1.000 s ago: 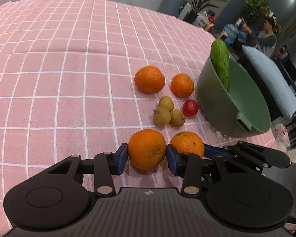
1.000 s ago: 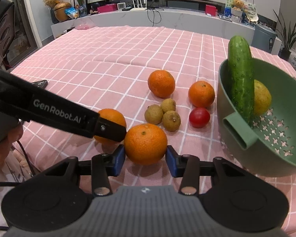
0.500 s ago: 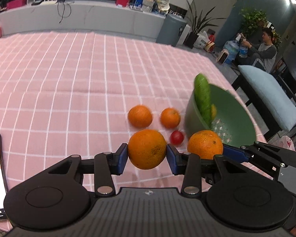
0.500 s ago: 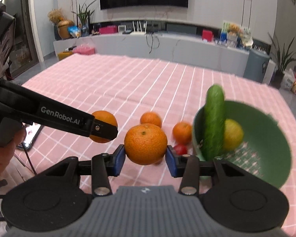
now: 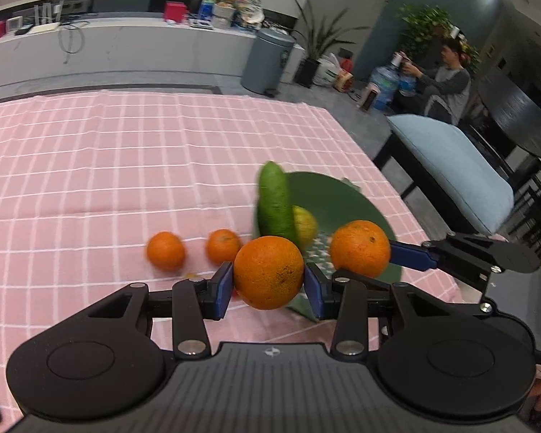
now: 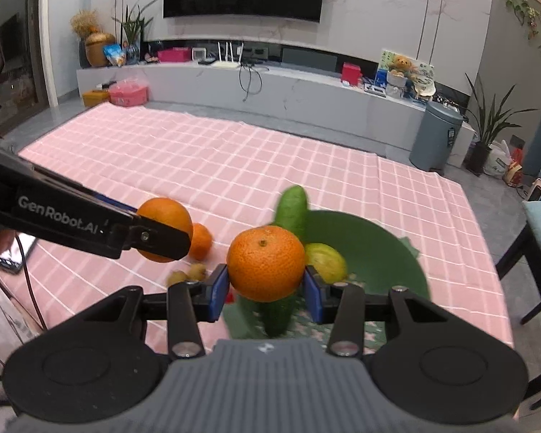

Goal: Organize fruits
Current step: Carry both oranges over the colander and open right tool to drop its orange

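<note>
My left gripper (image 5: 268,285) is shut on a large orange (image 5: 268,272), held in the air above the pink checked tablecloth. My right gripper (image 6: 266,288) is shut on another orange (image 6: 266,267), also lifted; this orange (image 5: 360,249) shows at the right in the left wrist view. Below both lies a green colander bowl (image 5: 346,198) with a cucumber (image 5: 275,204) and a yellow-green fruit (image 5: 304,225) in it. Two small oranges (image 5: 166,251) (image 5: 223,246) sit on the cloth left of the bowl. Small brown fruits (image 6: 194,270) lie near them.
A phone (image 6: 16,252) lies at the table's left edge near a cable. A blue-cushioned chair (image 5: 451,166) stands right of the table. A seated person (image 5: 447,83) is in the far right background. The table's right edge runs close to the bowl.
Both grippers rose from the tablecloth, each carrying its orange. The table fruits and bowl now look smaller and lower in view, and both oranges now hang over the bowl area.
</note>
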